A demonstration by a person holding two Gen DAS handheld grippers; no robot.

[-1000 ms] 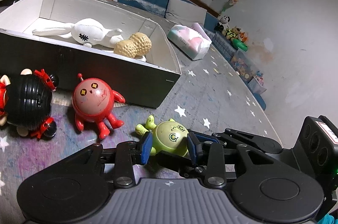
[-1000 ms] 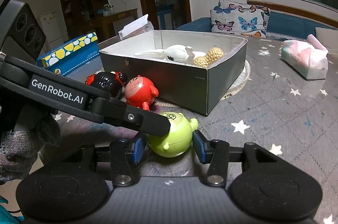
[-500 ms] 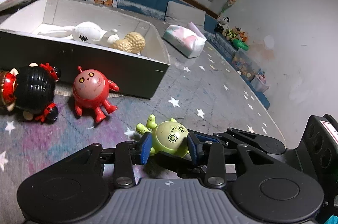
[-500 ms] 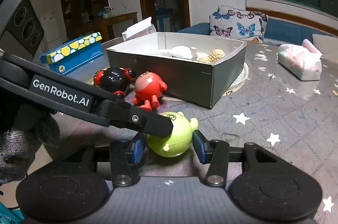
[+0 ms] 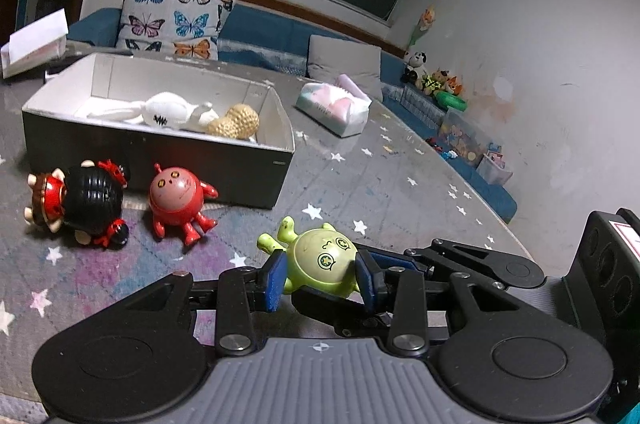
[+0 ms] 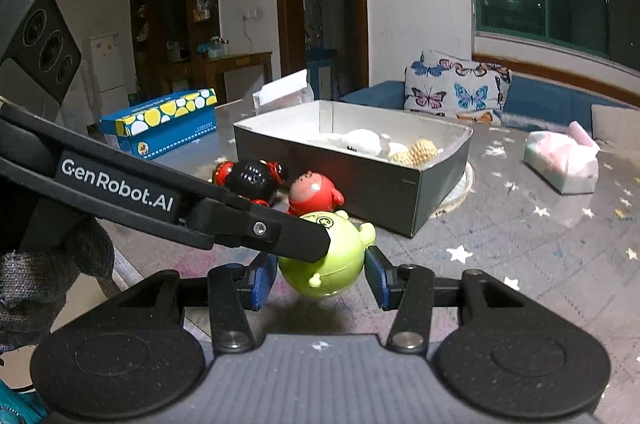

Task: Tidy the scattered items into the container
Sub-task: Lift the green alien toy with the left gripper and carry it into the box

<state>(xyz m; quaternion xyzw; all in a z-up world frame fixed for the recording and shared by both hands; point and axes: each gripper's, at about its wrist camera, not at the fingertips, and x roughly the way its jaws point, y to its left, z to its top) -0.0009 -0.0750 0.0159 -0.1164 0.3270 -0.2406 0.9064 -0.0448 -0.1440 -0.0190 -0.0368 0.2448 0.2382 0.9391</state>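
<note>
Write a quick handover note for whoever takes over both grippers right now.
Left gripper: shut on the green toy, lifted off the table.
Right gripper: pads either side of the same green toy; contact unclear.
Done: white rabbit and peanut lie in the box.
Left: drop the green toy into the box, then the red toy and black toy, both on the table in front of the box.
</note>
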